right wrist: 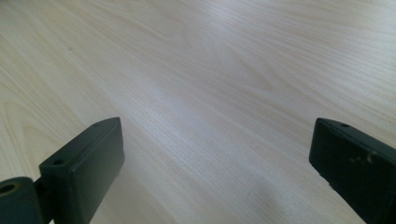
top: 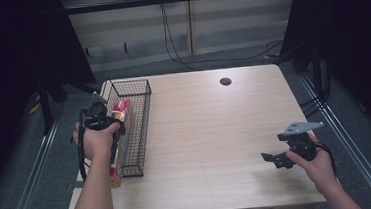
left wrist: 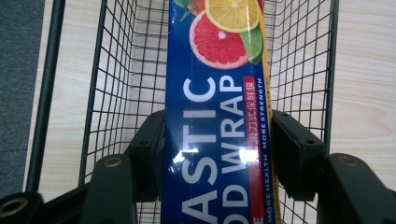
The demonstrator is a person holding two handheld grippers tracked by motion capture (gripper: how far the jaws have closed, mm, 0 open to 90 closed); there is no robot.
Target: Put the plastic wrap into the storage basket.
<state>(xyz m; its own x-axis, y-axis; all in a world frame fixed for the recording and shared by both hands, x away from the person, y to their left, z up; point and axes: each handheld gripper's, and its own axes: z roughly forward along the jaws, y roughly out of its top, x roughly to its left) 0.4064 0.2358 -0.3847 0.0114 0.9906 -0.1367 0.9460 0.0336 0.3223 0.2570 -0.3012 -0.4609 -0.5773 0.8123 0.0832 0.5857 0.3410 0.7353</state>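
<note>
Gripping a blue plastic food wrap box (left wrist: 215,121) between both pads, the left tongs (top: 116,121) held the long carton over the black wire basket (top: 143,133) at the left edge of the desk (top: 216,132), the box's far end pointing down into the mesh. Placement into the basket appeared to be the step in hand; the next move likely called for lowering the carton until it rested inside, then letting go. Well apart at the right, the right tongs (top: 273,159) hovered released above bare wood, holding nothing.
</note>
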